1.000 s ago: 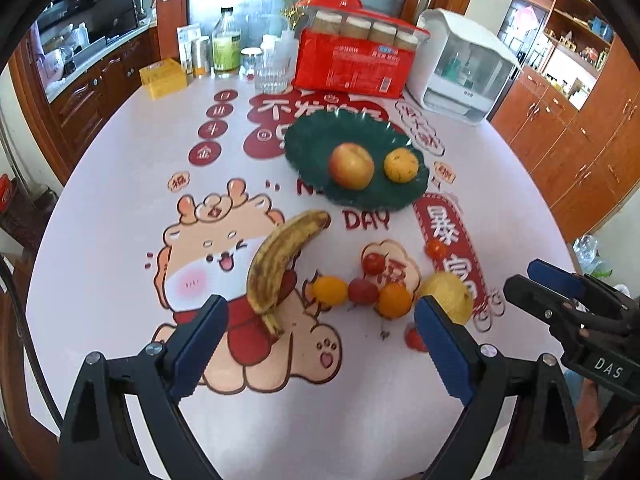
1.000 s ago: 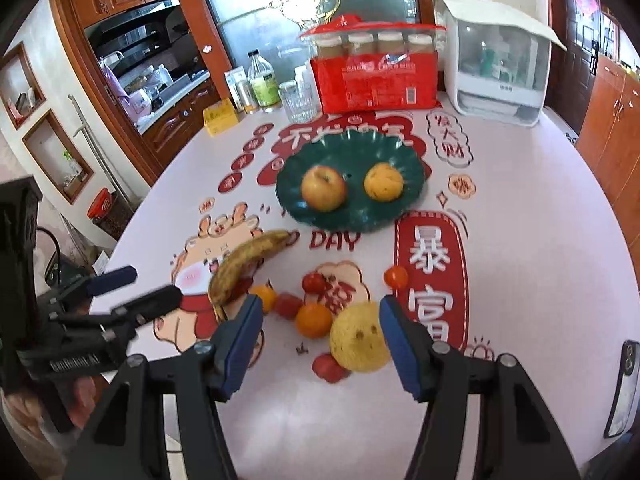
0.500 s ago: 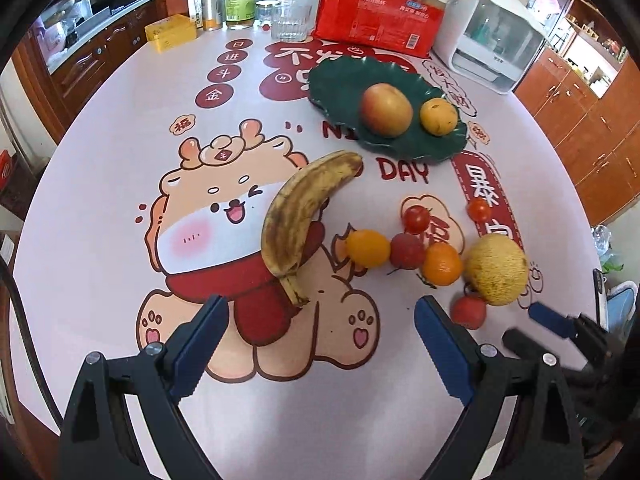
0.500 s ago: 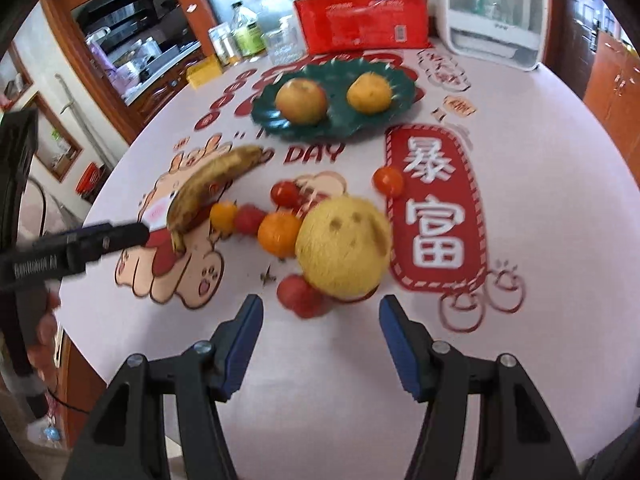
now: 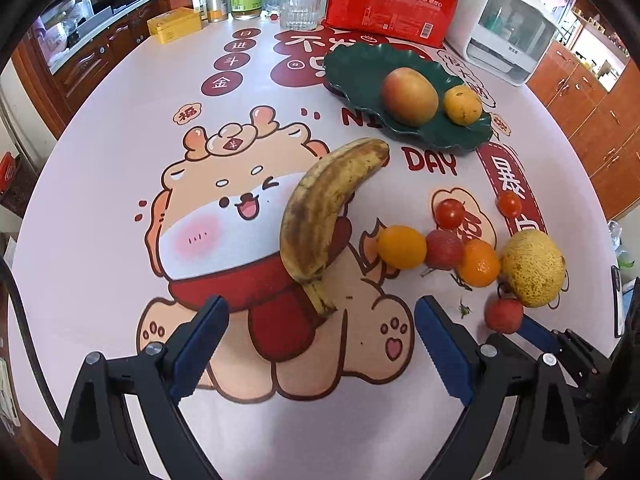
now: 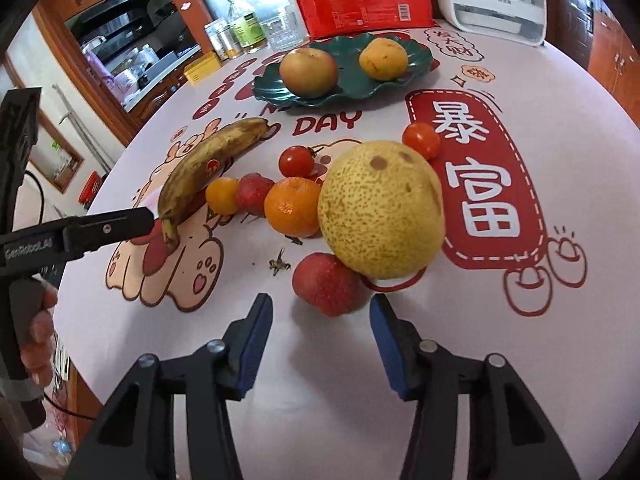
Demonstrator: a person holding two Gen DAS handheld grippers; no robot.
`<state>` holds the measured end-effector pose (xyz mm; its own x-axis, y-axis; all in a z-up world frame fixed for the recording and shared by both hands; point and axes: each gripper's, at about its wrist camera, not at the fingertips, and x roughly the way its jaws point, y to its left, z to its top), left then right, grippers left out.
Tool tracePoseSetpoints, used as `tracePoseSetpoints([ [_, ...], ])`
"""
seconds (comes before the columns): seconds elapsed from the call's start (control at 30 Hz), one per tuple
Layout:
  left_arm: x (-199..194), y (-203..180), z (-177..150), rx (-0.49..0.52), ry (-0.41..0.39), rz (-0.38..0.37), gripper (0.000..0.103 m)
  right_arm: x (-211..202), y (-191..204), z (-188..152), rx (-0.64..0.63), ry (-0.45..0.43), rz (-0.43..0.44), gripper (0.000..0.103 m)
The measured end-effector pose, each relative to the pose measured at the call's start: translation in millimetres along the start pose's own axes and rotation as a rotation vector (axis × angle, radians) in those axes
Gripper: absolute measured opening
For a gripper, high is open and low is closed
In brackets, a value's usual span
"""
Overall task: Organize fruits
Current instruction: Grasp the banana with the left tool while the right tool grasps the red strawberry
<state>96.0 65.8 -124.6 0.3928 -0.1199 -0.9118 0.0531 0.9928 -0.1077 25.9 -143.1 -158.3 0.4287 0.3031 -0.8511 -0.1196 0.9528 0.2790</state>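
A spotted banana (image 5: 324, 216) lies on the table with its stem just ahead of my open, empty left gripper (image 5: 320, 344). A green plate (image 5: 360, 60) behind it holds an apple (image 5: 408, 96) and a small orange (image 5: 462, 105). To the right lie a yellow pear (image 6: 380, 208), an orange (image 6: 292, 206), a yellow tomato (image 6: 222, 196), red tomatoes (image 6: 296, 161) and a red lychee (image 6: 326, 282). My right gripper (image 6: 320, 344) is open and empty, just short of the lychee and pear.
A red package (image 5: 392, 20), a white appliance (image 5: 508, 36), a glass (image 5: 300, 10), bottles and a yellow tin (image 5: 174, 24) stand at the table's far edge. Wooden cabinets surround the table. A small stem scrap (image 6: 280, 264) lies near the lychee.
Both grippers have moved forward and down toward the fruit: the left toward the banana's stem, the right toward the lychee and pear. Both stay open. No fruit has moved.
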Motion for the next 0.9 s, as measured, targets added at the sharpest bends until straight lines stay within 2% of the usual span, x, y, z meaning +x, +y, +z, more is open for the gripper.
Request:
tracePoseSetpoints([
  [0.2, 12, 12, 17, -0.033, -0.016, 0.003, 0.093, 5, 5, 1, 0.042, -0.062, -0.034, 0.048],
  [0.37, 30, 22, 37, -0.082, -0.007, -0.018, 0.093, 10, 14, 3, 0.007, -0.095, -0.117, 0.035],
  [0.5, 45, 21, 52, -0.070, -0.007, -0.015, 0.093, 12, 17, 2, -0.010, -0.108, -0.143, 0.035],
  [0.7, 67, 10, 69, -0.010, 0.034, -0.004, 0.078, 12, 19, 1, -0.018, -0.114, -0.157, 0.034],
  [0.83, 80, -3, 72, 0.047, 0.071, -0.013, 0.064, 12, 19, 1, -0.019, -0.112, -0.160, 0.034],
  [0.9, 83, -9, 72, 0.080, 0.060, 0.007, 0.059, 12, 20, 1, -0.022, -0.111, -0.161, 0.034],
])
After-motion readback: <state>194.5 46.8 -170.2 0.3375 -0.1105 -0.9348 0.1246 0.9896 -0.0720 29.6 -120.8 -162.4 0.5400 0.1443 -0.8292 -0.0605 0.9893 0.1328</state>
